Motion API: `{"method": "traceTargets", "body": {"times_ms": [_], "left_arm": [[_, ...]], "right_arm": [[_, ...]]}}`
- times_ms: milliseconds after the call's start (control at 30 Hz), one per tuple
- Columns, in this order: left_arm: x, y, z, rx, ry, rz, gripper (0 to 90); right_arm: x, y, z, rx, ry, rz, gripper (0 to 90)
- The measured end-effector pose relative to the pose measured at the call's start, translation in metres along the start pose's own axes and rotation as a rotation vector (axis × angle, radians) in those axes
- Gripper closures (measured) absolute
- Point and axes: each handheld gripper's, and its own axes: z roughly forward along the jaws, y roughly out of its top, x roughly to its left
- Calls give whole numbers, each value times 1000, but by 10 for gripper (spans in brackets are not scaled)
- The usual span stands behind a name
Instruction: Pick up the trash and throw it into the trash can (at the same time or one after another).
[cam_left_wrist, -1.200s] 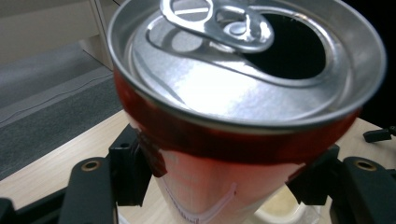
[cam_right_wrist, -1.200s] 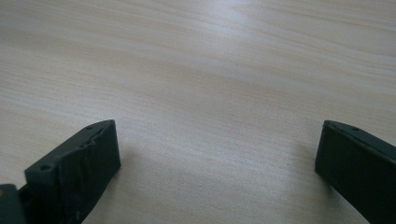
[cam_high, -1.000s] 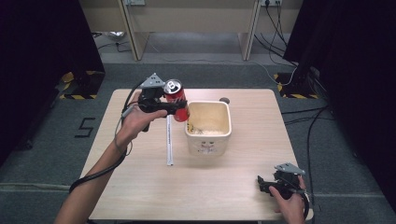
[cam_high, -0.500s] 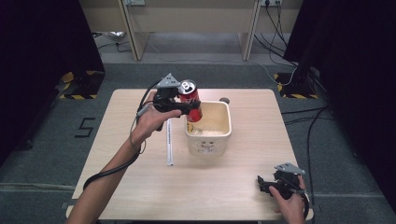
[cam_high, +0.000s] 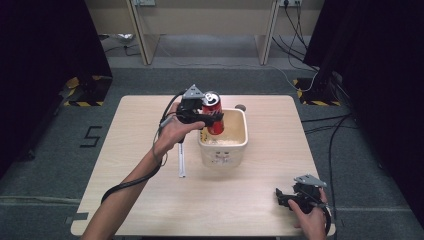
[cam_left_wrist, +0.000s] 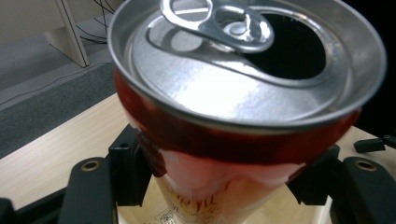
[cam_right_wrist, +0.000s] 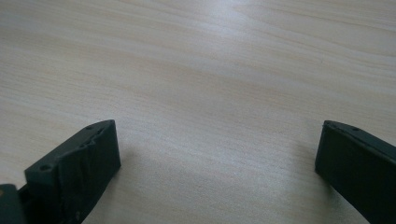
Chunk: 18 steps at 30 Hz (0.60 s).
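— Two jaws of the left gripper are clamped on the red soda can, one pressed on each side of its wall, a little below the top rim. It hangs over the near-left corner of the cream plastic tub, lower end down inside the rim.

— Will it slip?

— I'd judge it light: the tab is lifted and the mouth is open and dark, though whether any liquid is left inside cannot be told. Thin aluminium is smooth and dents easily, so a moderate squeeze across the body, as now, seems the right hold; harder pressure would likely crumple the wall.

— And the other hand?

— On the right gripper the jaws stand wide apart with nothing between them, just bare wooden table beyond the tips. It rests low at the table's near-right corner, well apart from the can.
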Motion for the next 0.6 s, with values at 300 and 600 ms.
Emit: {"method": "traceTargets", "body": {"times_ms": [300, 600], "left_arm": [[-1, -15, 21, 57, -6, -3, 341], [-1, -29, 32, 100, -7, 2, 339]], "right_arm": [[0, 0, 0, -2, 1, -2, 2], [0, 0, 0, -2, 2, -1, 2]]}}
